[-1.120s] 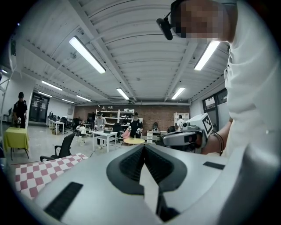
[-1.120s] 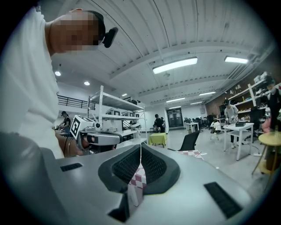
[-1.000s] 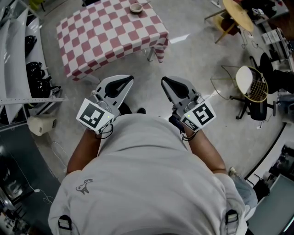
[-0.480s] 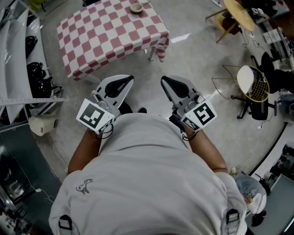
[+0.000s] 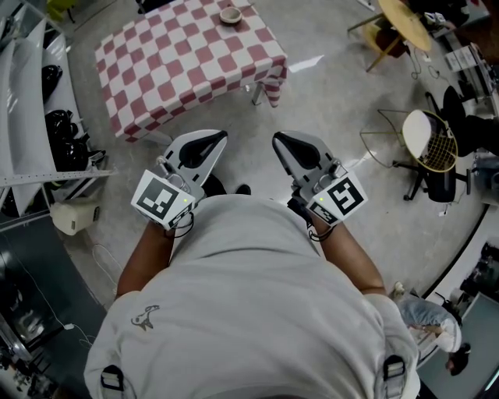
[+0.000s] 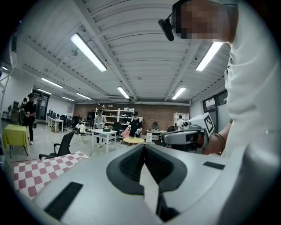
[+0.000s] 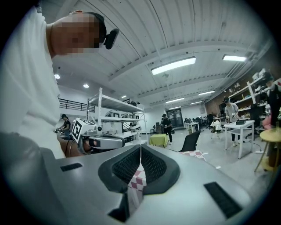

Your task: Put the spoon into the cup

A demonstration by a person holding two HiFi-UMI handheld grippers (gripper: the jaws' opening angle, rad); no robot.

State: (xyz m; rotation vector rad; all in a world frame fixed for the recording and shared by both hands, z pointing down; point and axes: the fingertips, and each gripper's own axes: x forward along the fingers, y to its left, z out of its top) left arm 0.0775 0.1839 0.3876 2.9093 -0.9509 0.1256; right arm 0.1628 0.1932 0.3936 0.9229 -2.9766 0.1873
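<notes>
Head view: the person is standing on the floor, well apart from the checkered tabletop [image 5: 179, 62]. They are holding the left hand-held gripper [image 5: 218, 135] and the right hand-held gripper [image 5: 278, 138] side by side in front of the chest, both pointing toward the tabletop. The cup [image 5: 230, 14] is sitting at the tabletop's far edge, near its far right corner. The spoon is too small to make out, so it is not clear whether it is lying in the cup or beside it.

Left gripper view: the left hand-held gripper [image 6: 142, 147] is showing its jaws closed tip to tip and gripping nothing. The tabletop [image 6: 35, 173] is lying low at the left, some way off.

Right gripper view: the right hand-held gripper [image 7: 140, 148] is likewise pressing its jaws together at the tips and carrying nothing. The tabletop [image 7: 193, 154] is lying beyond them.

Judging the step, this is fitting both a walk-up with the spoon lying loose on the cloth and a stand-back with the spoon resting in the cup. The pictures are not settling which. Either way, no hand-held gripper is within reach of the cup.

Against the earlier frames, the hand-held grippers are keeping the same pose. The tabletop is sitting almost where it was, and a bystander at the lower right corner is shifting.
</notes>
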